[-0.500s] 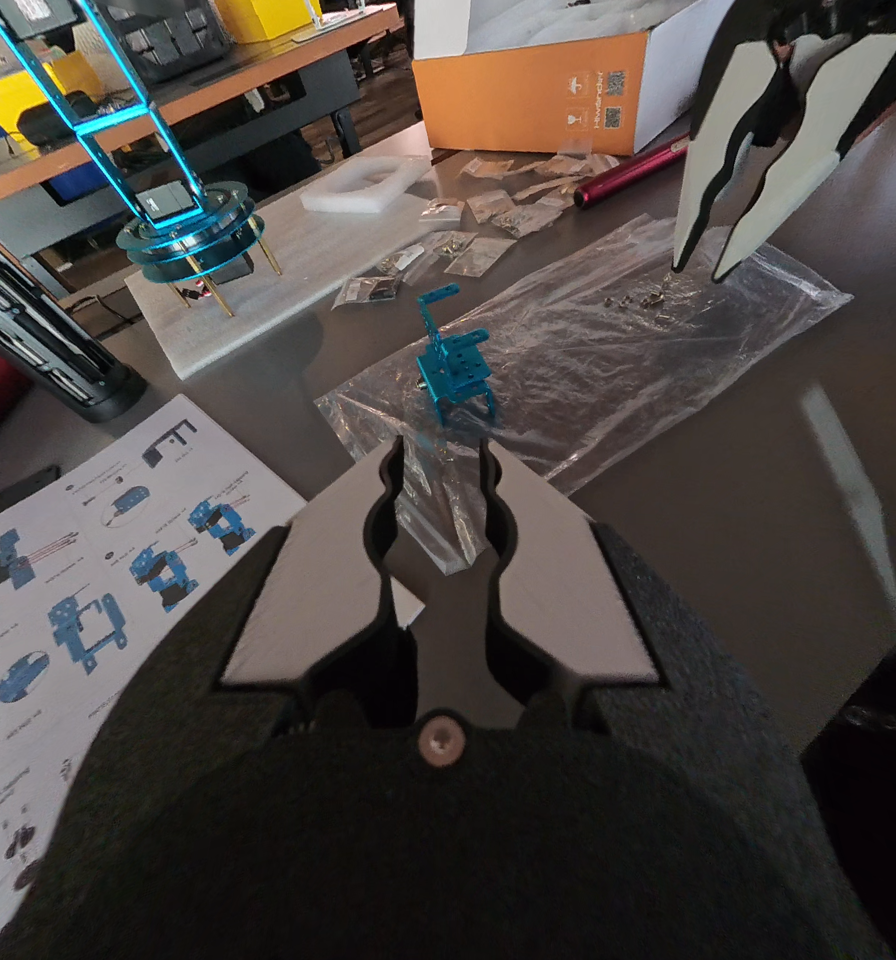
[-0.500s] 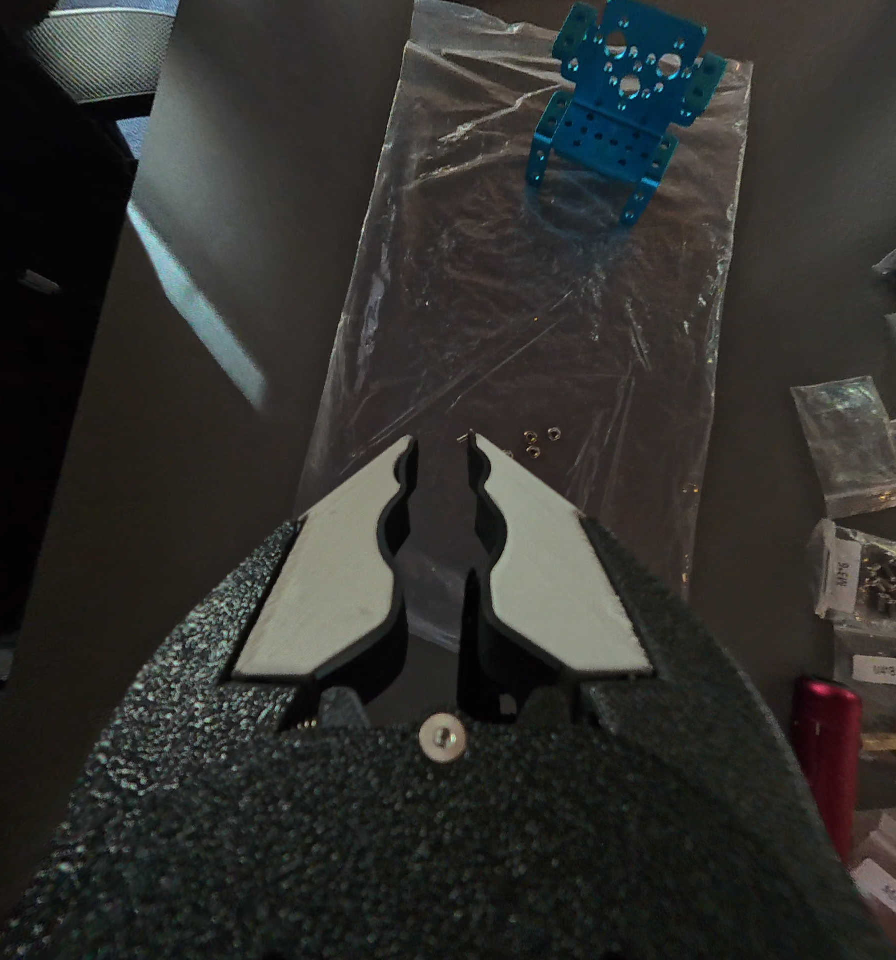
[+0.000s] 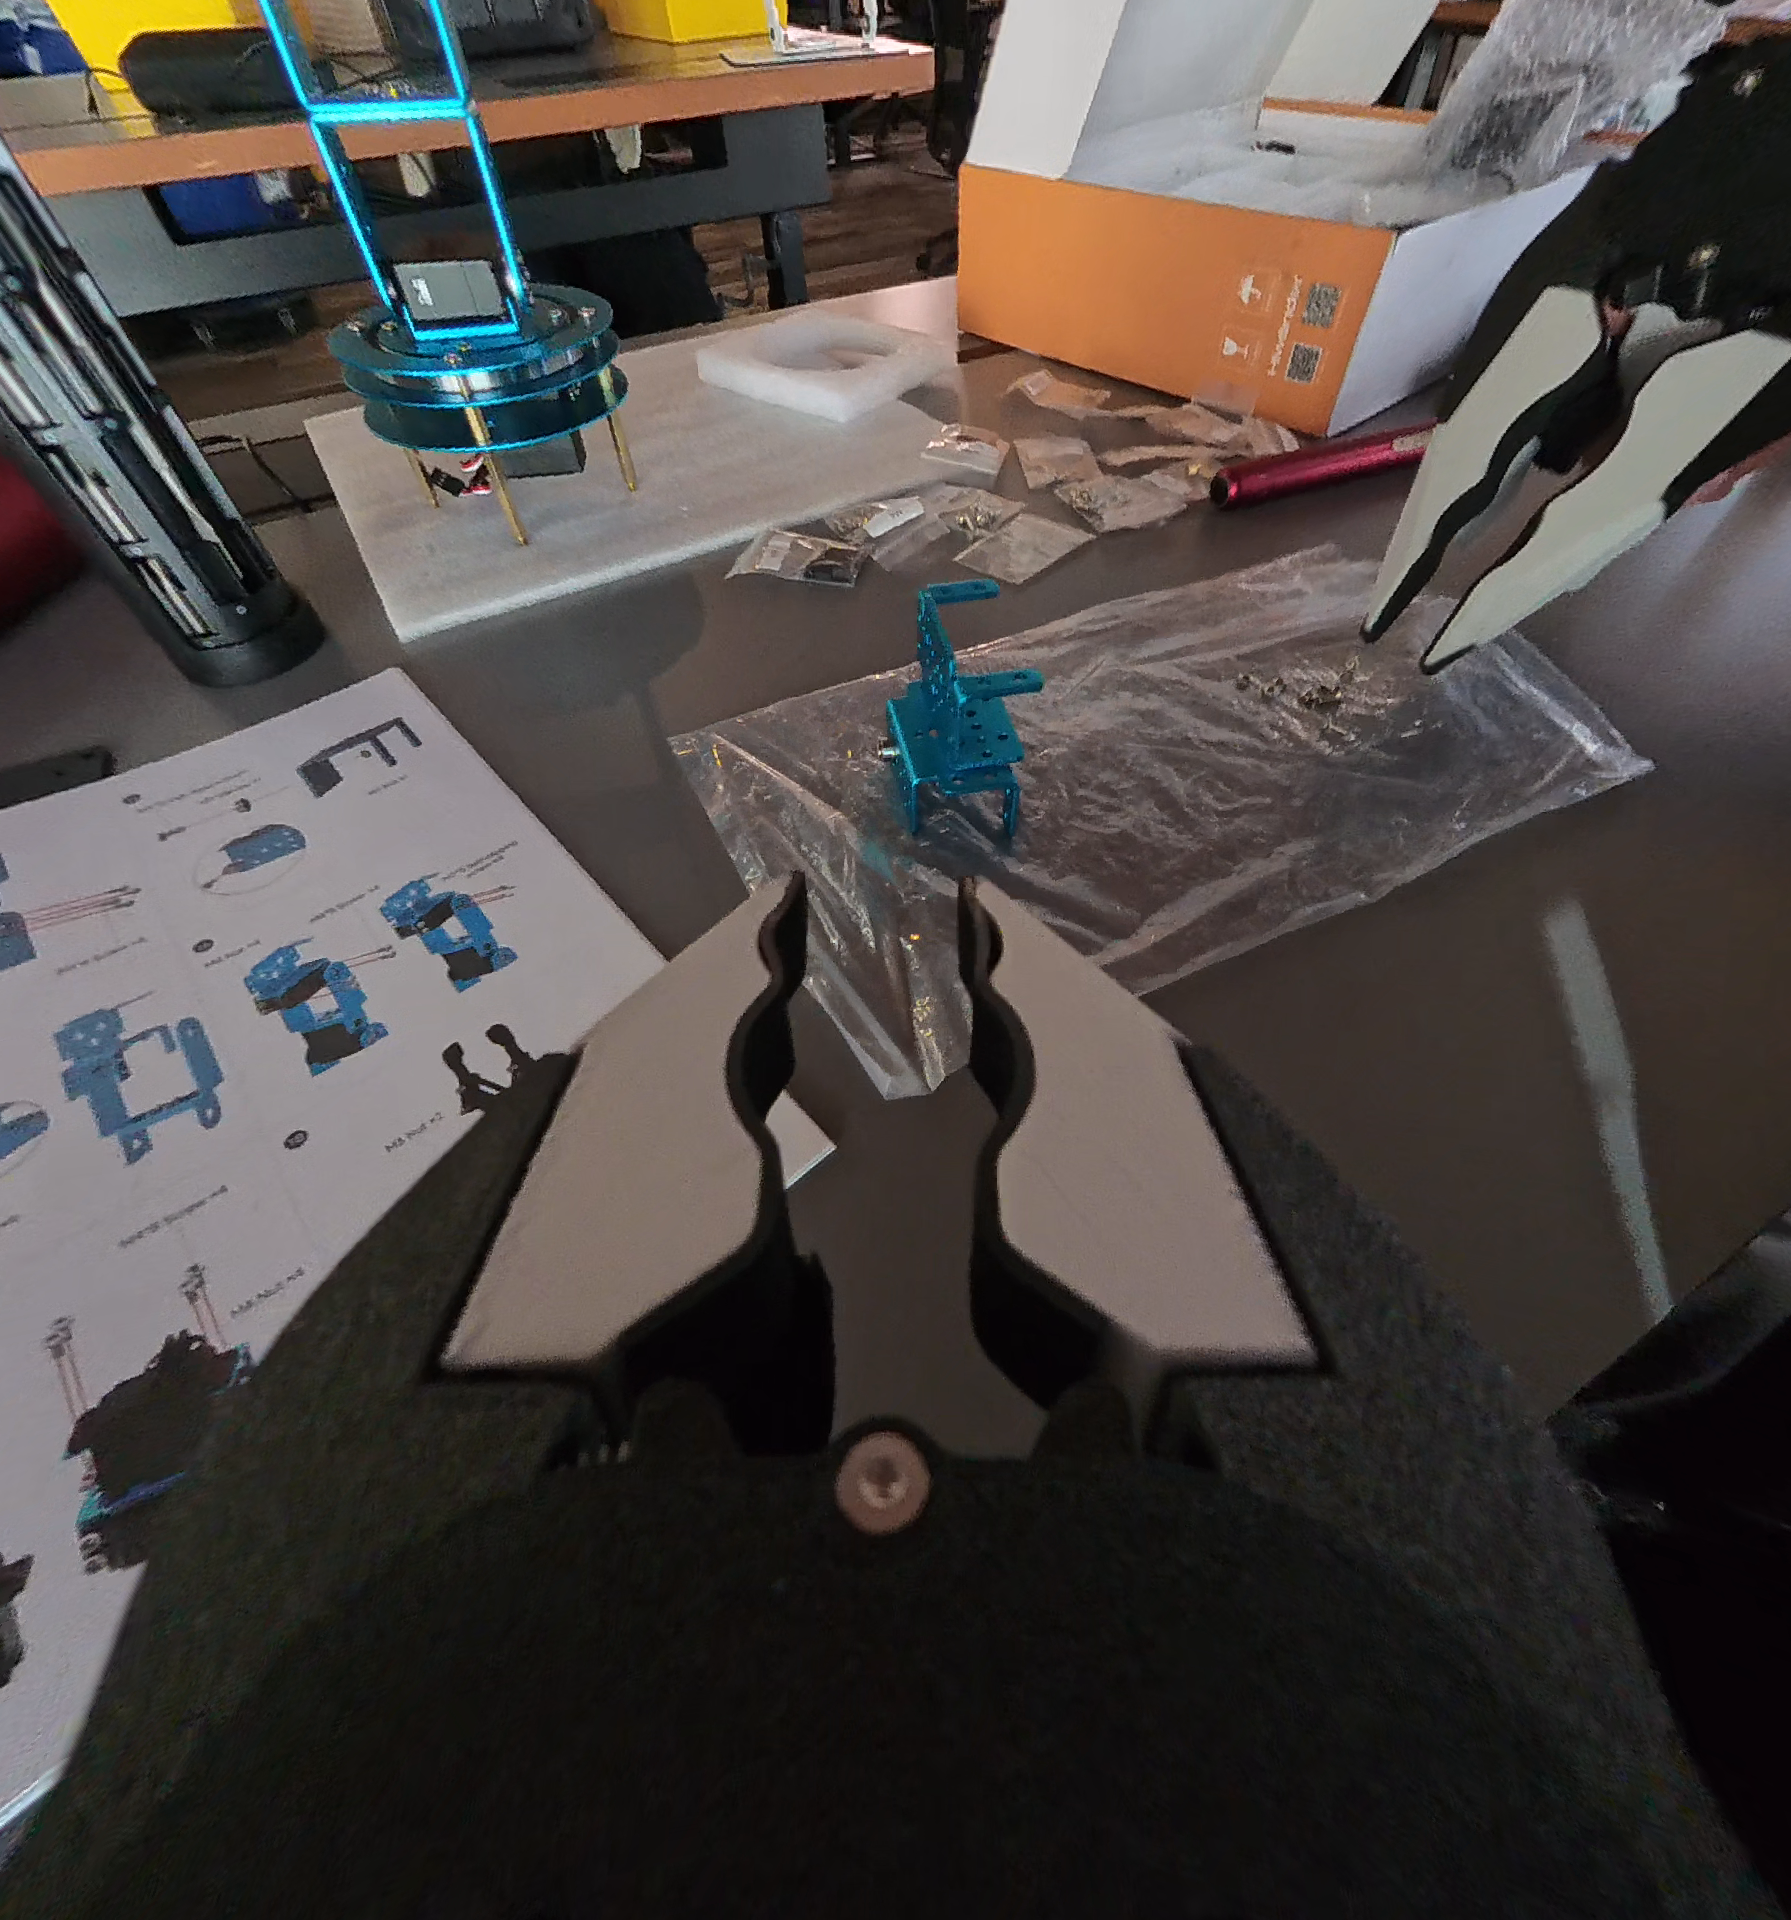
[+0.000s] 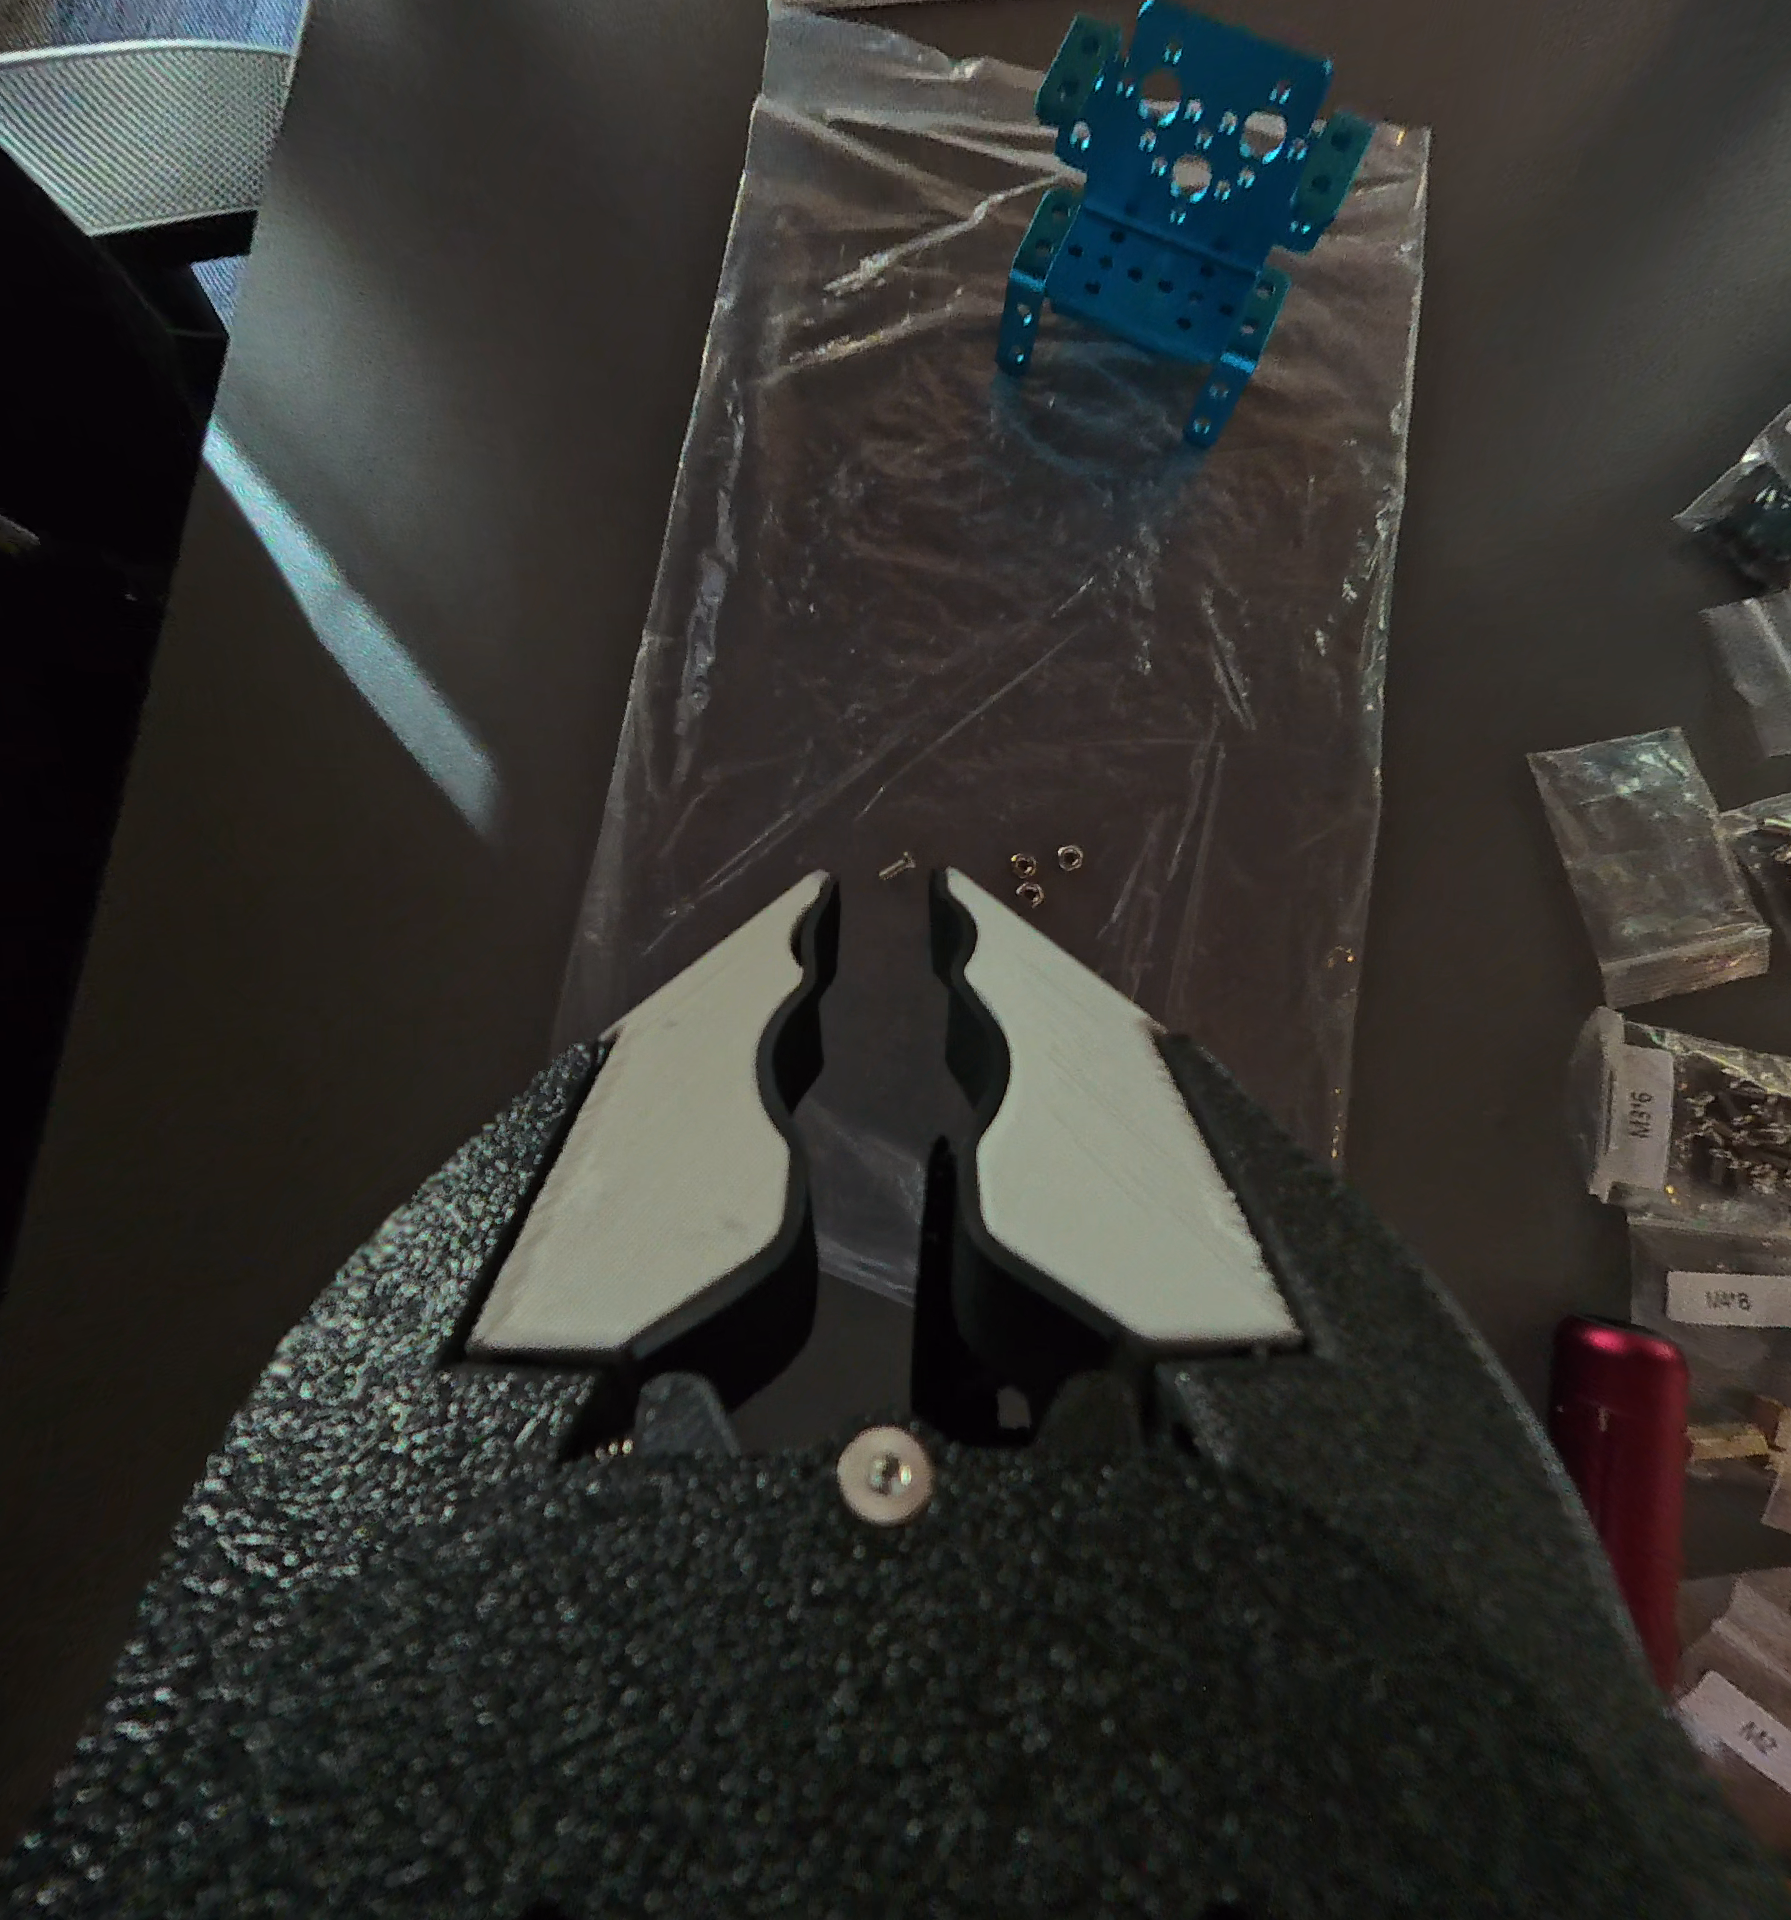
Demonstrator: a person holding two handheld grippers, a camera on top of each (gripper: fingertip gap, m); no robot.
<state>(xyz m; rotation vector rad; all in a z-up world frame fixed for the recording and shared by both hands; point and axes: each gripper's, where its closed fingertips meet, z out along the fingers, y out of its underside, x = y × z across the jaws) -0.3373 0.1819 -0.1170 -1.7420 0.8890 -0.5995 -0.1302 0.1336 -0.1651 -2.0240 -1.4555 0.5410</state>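
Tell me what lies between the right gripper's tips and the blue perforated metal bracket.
Right wrist view: one small screw, three nuts, then bare crinkled clear plastic bag up to the bracket.

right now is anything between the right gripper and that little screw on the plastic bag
Nothing visible. The right gripper is open, and the screw lies on the clear plastic bag just past its fingertips. Three small nuts sit off to the side.
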